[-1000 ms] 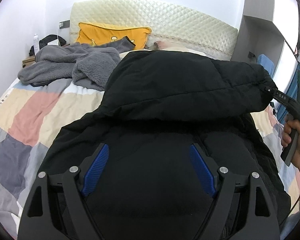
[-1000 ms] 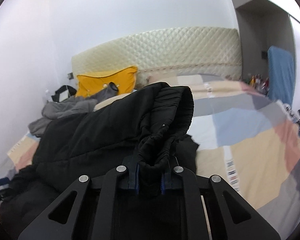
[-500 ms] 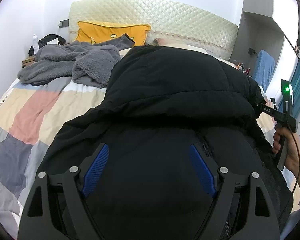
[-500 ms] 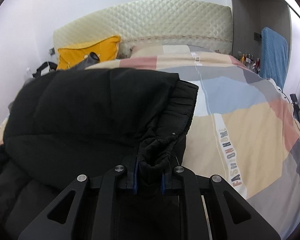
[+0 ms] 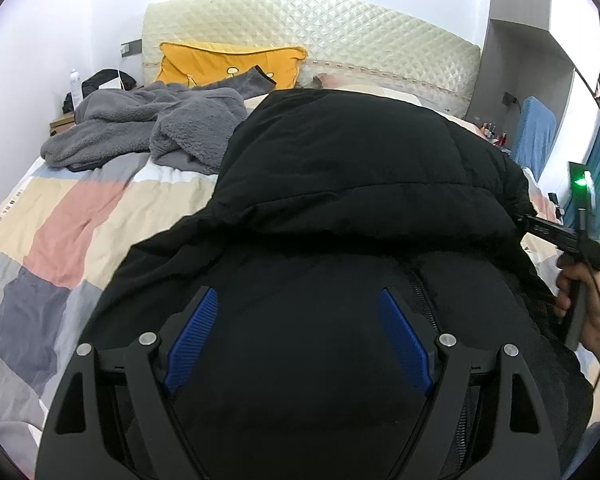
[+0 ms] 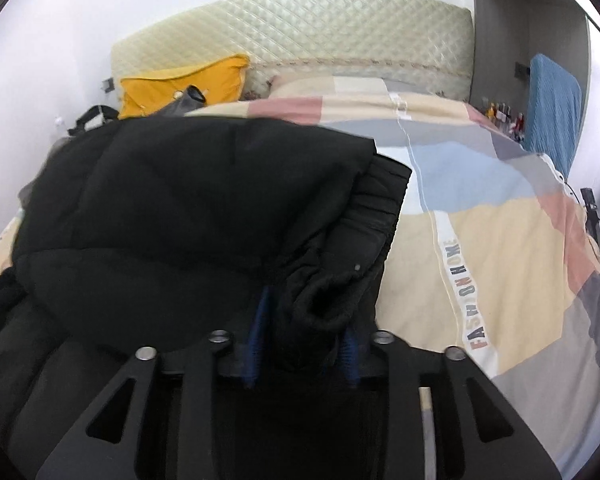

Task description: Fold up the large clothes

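- Black padded jacket (image 5: 340, 184): lies on the patchwork bed (image 5: 60, 216), covering its centre; lower hem cut off.
- Left gripper (image 5: 296, 332): jaws wide apart above the jacket, gripping nothing.
- Right gripper (image 6: 304, 340): jaws opening; sleeve cuff (image 6: 324, 304) between them, pad contact unclear.
- Grey fleece (image 5: 148, 128): beside the jacket, partly hidden.

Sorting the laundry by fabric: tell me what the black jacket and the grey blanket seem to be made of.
Black jacket: probably a matte synthetic shell over padding, since it puffs between stitched seams; its cuff looks like ribbed knit.
Grey blanket: likely fleece or a similar plush, with a fuzzy, nubby pile and no sheen.
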Tool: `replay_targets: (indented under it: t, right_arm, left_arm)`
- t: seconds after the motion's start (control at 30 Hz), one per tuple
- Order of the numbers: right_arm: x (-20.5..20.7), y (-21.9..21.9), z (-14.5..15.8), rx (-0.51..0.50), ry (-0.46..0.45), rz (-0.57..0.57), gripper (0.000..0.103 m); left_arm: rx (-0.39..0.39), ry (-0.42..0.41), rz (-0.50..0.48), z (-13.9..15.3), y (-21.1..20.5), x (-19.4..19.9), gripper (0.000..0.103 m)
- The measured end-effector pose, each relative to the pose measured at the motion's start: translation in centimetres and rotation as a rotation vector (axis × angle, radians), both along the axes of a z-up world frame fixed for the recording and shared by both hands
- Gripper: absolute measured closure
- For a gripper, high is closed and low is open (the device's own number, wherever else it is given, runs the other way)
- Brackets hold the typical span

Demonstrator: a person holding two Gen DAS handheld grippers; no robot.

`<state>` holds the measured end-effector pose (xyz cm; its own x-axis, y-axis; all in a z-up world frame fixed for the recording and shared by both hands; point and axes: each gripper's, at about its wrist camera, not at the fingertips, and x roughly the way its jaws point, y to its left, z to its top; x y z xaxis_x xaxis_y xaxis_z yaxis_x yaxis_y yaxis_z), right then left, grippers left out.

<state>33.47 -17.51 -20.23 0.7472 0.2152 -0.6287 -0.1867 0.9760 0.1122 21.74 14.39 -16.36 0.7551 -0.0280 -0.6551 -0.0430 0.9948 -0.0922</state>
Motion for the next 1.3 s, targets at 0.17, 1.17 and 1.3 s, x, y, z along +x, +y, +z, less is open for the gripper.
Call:
replay_targets:
  t: [0.17,1.17,1.3]
  right_arm:
    - [-3.4,-1.1,3.0,0.093,-0.063,0.012,0.04]
    - [-27.8,-1.0,26.4,0.165,-0.322,0.044,0.037]
    - [-29.4,-2.9,28.1,0.154,-0.296,0.053,0.037]
  left_arm:
    - [-0.012,-0.013,0.014,0.8,0.4,-0.3,0.02]
    - [0.139,-0.198,0.044,25.5,9.6,-16.1,0.02]
    - [0.078,-0.166,0.051,26.4,12.1,-17.8,0.02]
